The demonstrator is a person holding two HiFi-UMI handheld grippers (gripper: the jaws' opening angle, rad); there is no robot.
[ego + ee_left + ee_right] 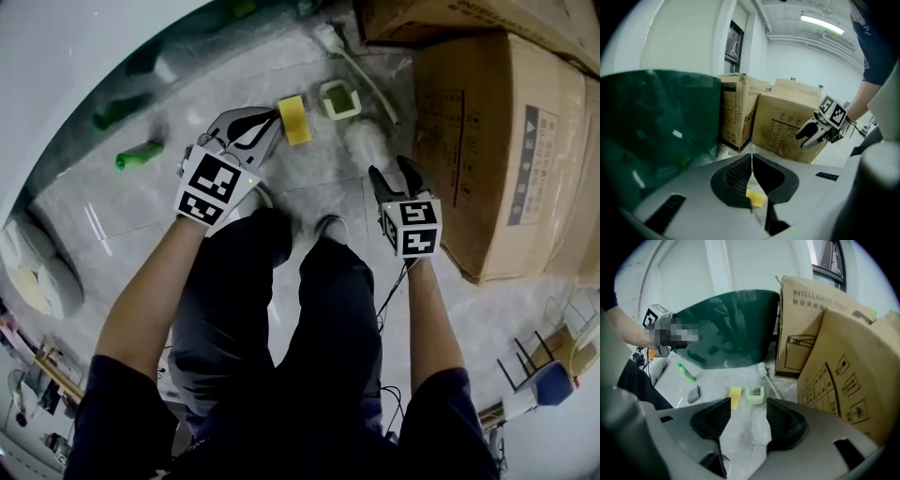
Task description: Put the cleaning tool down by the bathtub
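Note:
A green-handled cleaning tool lies on the grey floor right beside the bathtub, whose dark glossy side mirrors it. My left gripper hangs above the floor with its jaws shut tip to tip and nothing between them. A yellow sponge lies on the floor just past and below its tips. My right gripper is open and empty, over a white cloth.
A pale green square holder and a white long-handled brush lie near the sponge. A dark grey pad rests on the floor. Large cardboard boxes stand at the right. The person's feet are below.

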